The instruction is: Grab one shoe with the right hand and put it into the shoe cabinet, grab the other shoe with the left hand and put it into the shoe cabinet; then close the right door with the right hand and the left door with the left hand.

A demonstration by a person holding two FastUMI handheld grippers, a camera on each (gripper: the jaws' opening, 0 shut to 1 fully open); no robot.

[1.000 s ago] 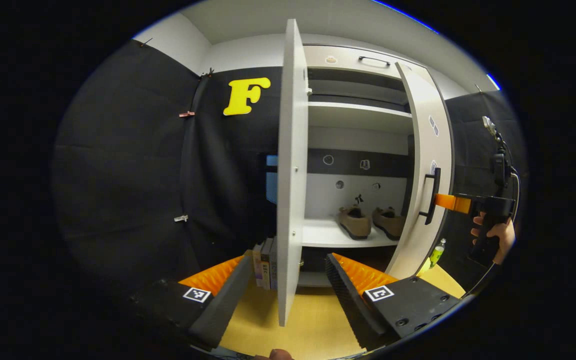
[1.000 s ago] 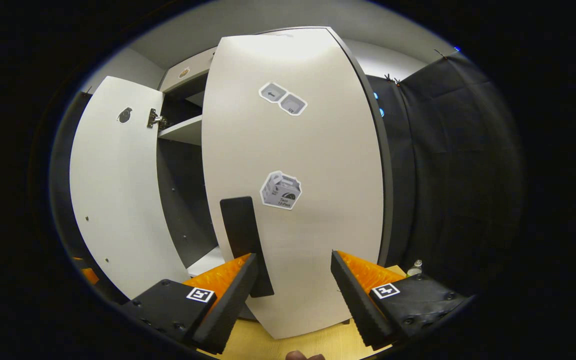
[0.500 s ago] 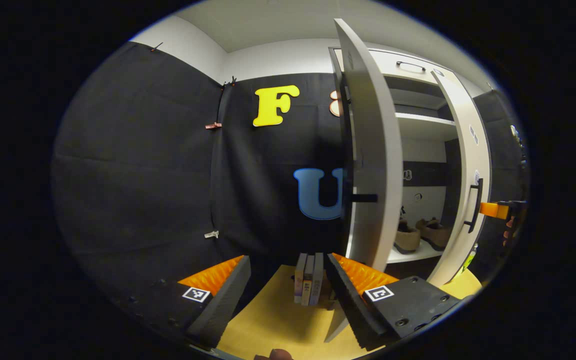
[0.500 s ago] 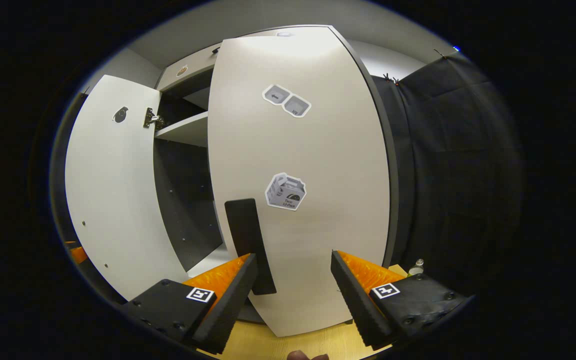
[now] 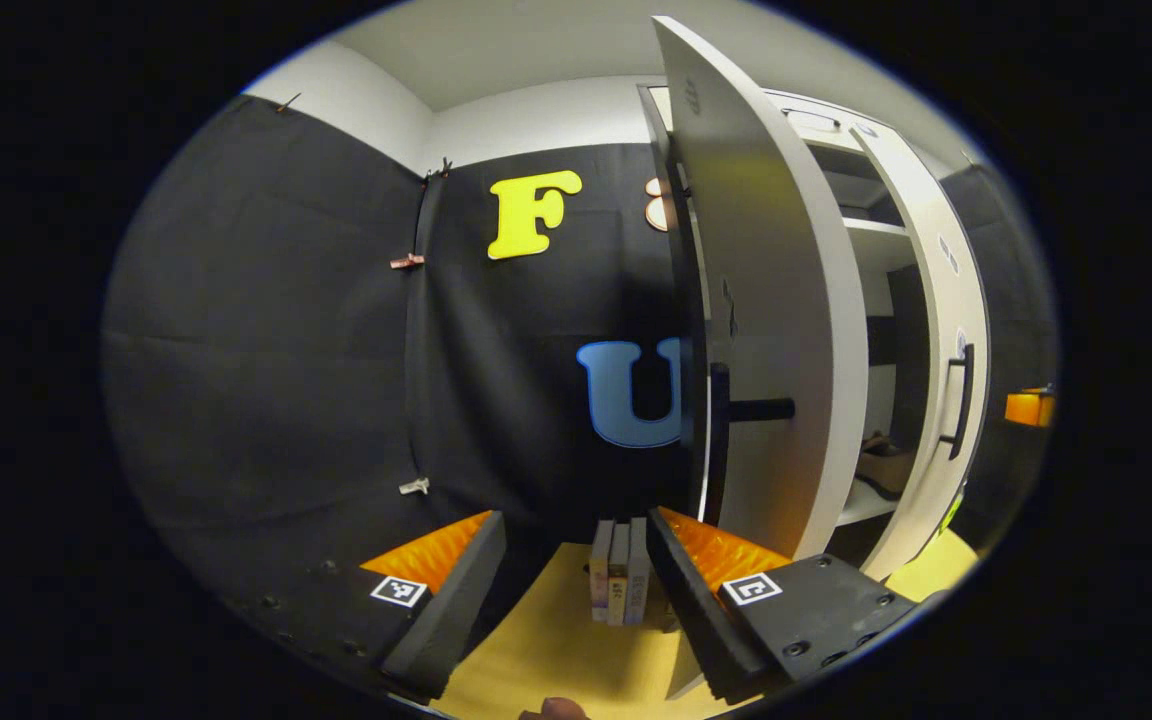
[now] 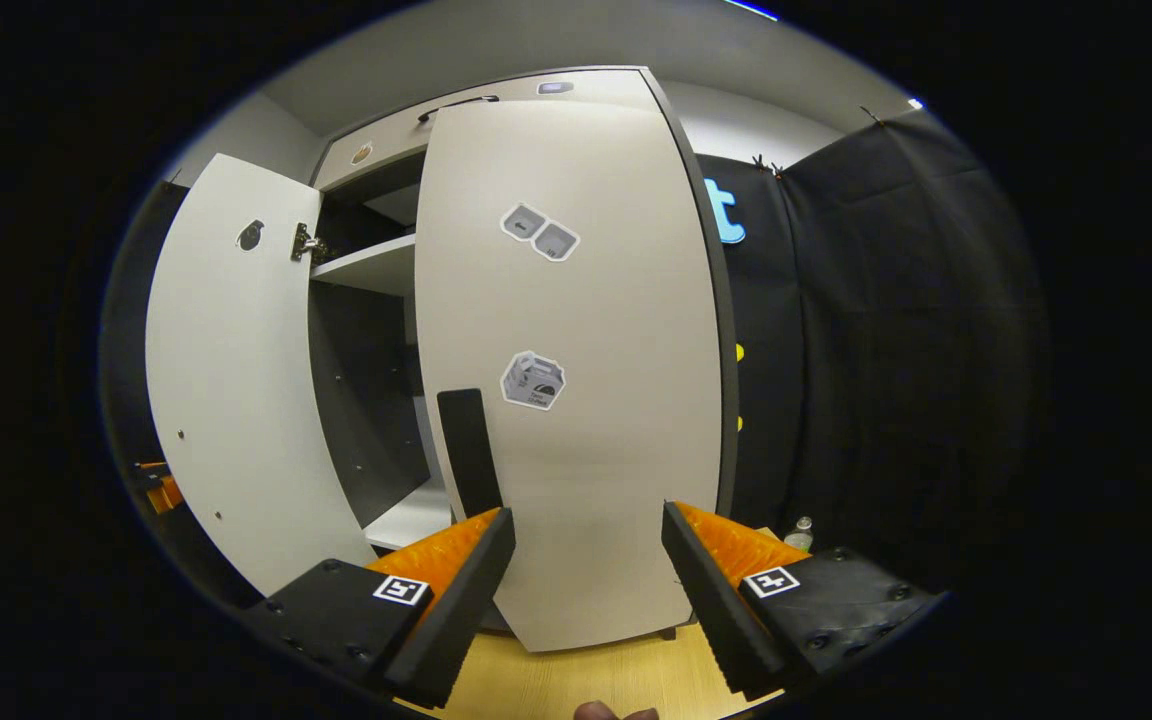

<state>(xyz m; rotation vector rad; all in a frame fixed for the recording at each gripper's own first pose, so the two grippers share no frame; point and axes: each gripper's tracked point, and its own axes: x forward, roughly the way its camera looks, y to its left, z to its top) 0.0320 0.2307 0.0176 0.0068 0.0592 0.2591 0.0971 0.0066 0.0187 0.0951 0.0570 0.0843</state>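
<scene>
Shoe cabinet [image 5: 876,240] doors ajar, books [image 5: 618,570] beside

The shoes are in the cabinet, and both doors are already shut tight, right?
Not quite. The shoes are in the cabinet, but both doors are open: the left gripper view shows the left door and the right door standing ajar with a gap between.

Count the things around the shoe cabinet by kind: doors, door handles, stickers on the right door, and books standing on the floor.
White cabinet doors: 2
Black bar door handles: 2
Grey stickers on the right door: 3
Upright books: 3
Total: 10
</scene>
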